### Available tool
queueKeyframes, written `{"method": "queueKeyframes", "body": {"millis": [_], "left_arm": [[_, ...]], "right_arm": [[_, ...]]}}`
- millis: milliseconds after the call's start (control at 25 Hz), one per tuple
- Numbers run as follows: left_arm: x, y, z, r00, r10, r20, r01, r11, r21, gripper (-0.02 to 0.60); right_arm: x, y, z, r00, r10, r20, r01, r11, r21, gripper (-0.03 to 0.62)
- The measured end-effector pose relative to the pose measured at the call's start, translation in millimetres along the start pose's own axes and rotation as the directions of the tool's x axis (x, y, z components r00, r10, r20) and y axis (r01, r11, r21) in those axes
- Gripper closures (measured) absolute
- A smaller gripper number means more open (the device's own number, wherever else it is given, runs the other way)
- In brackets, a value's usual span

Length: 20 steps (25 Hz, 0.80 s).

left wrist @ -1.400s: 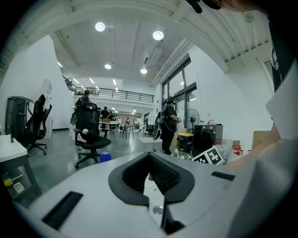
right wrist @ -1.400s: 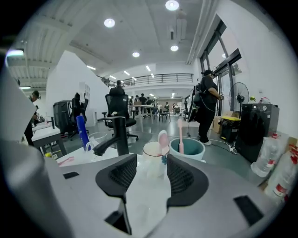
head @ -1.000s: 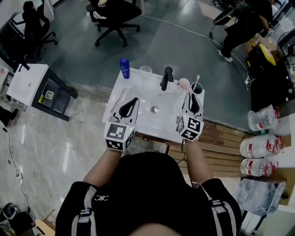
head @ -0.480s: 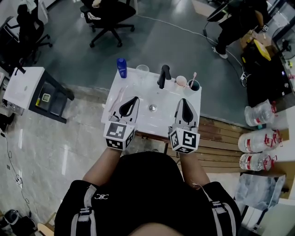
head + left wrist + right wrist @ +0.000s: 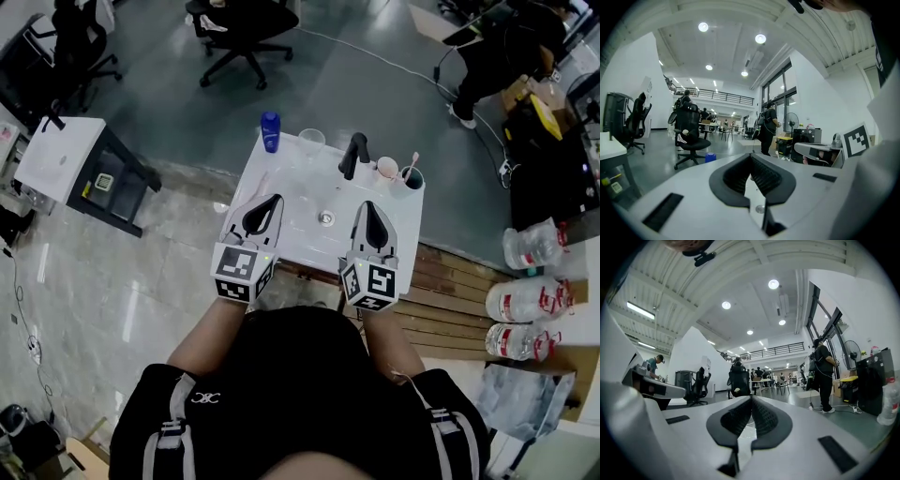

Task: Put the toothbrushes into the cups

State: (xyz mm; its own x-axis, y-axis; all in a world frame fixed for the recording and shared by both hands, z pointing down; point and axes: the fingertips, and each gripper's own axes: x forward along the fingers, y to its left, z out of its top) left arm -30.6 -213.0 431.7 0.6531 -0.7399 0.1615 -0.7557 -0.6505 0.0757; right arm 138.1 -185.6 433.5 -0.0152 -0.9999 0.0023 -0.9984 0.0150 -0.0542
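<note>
The left tool (image 5: 270, 201) has its jaws together and holds nothing. The right tool (image 5: 368, 205) is also closed and empty. Both are above the white desk (image 5: 298, 187). One toothbrush (image 5: 413, 161) stands in the dark cup (image 5: 412, 179).

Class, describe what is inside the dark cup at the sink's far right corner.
A pink toothbrush stands in the dark cup, its top leaning out above the rim. Its lower end and the cup's bottom are hidden by the cup wall.
</note>
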Motion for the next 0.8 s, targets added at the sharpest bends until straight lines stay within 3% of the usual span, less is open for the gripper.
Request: {"method": "queueKeyframes", "body": {"millis": [480,800], "left_arm": [[-58,81,-14,0.990,0.144,-0.001,-0.144,0.989,-0.026,0.568],[-106,140,-21,0.977,0.215,0.003,-0.215,0.976,-0.026,0.568]], "right_arm": [[37,100,-32,0.984,0.166,-0.072,-0.167,0.986,-0.009,0.580],[60,173,-57,0.968,0.225,-0.114,-0.226,0.974,0.005,0.580]]}}
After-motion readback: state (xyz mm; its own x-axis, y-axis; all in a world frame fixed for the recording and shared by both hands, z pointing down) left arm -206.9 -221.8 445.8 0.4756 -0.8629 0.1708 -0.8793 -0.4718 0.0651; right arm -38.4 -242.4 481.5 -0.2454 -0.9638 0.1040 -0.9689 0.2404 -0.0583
